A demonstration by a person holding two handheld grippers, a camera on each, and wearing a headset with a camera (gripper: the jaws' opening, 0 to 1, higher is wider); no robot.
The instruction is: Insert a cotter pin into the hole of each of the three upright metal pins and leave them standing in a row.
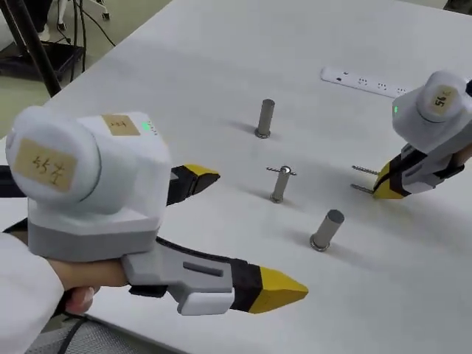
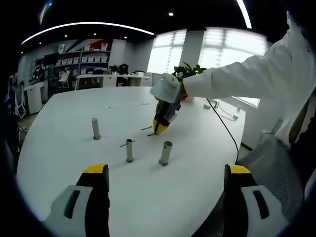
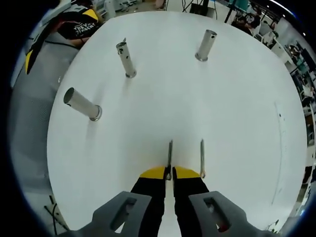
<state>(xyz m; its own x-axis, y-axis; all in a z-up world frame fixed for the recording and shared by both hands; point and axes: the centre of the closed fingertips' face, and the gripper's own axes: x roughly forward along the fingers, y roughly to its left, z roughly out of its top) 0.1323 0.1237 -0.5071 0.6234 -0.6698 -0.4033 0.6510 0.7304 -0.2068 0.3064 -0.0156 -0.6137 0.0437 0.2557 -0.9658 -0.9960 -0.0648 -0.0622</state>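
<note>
Three metal pins (image 1: 265, 118) stand mid-worktop (image 1: 184, 66) with open surface around; right of the middle pin (image 1: 279, 188), which carries a fitted cotter pin (image 1: 281, 171), the right gripper (image 1: 382, 192) has its jaws closed on a second cotter pin (image 3: 170, 154), a loose cotter pin (image 3: 202, 155) lies just beside, and the left gripper (image 1: 251, 232) has its jaws wide apart and empty near the front edge.

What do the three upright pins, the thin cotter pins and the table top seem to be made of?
Upright pins: metal, likely steel, dull grey with a soft sheen. Cotter pins: thin metal wire, grey and glinting. Table top: matte white, perhaps laminate; the look leaves it open.
</note>
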